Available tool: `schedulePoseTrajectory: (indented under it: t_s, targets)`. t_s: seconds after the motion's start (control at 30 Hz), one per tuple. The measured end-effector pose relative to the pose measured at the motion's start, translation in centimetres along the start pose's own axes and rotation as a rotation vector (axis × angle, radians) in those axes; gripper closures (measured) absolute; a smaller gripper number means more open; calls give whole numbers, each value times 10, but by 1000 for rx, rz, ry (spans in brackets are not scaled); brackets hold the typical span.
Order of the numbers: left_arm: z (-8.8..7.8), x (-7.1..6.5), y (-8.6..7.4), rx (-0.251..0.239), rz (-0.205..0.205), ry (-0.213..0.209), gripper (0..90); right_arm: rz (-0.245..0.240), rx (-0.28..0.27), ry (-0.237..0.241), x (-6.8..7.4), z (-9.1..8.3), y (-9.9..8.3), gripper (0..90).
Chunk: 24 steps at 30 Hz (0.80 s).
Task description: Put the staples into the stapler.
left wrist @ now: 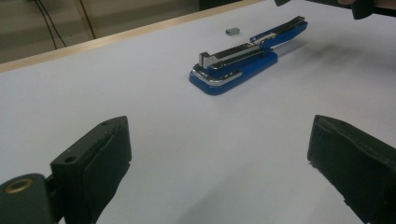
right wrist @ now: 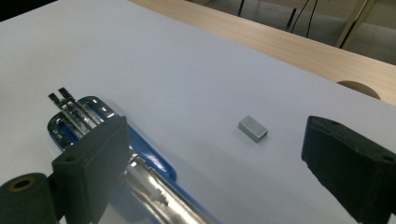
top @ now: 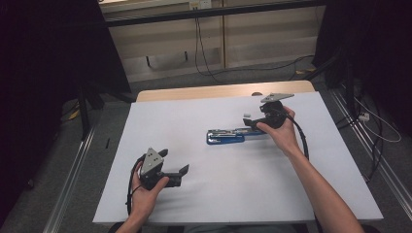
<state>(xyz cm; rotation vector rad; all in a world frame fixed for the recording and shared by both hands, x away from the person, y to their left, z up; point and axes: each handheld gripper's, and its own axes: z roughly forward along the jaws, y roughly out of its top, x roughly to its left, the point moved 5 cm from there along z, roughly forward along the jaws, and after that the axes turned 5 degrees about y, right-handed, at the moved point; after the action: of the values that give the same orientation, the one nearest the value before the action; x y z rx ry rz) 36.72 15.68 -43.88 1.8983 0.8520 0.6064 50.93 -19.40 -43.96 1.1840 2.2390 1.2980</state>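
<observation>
The blue stapler point(top: 226, 136) lies flat near the middle of the white worktop point(top: 194, 116), opened out, with its metal staple channel exposed on top. A small grey block of staples point(right wrist: 253, 128) lies on the worktop just beside the stapler's rear end, apart from it.

The right tongs point(top: 253, 122) are over the rear end of the stapler, with jaws wide apart. In the right gripper view, one jaw stands in front of the stapler's metal channel and the other stands on the far side of the staple block; whether either jaw touches the stapler cannot be told.

The left tongs point(top: 180, 173) are near the front edge of the worktop, well apart from the stapler. Their jaws are wide apart and hold nothing.
</observation>
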Motion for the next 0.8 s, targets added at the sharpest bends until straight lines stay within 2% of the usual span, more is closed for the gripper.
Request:
schedulePoseTrajectory:
  t_s: [0.07,0.27,0.37,0.43,0.53,0.67,0.73,0.8]
  targets:
    - [-4,-1,1,-13,-5,-7,64,-6,0,-2,-3,2,3,97]
    - [-12,-5,-5,-9,-6,-24,61,-3,36,-14,-12,11,5,116]
    - [-12,-5,-5,-14,-2,-20,60,-12,48,-15,-16,14,5,126]
    - [-10,-4,-6,-2,0,-22,61,-10,62,-8,-18,17,5,143]
    - [-9,-3,-8,6,-19,-31,61,-9,72,-14,-22,20,7,143]
    - [-11,0,-6,-2,-24,-18,61,-8,81,-16,-27,22,6,175]
    - [-10,0,-8,7,-57,-32,60,-6,95,-16,-29,24,4,187]
    - [-10,1,-9,16,-48,-21,60,-2,117,-2,-30,26,4,199]
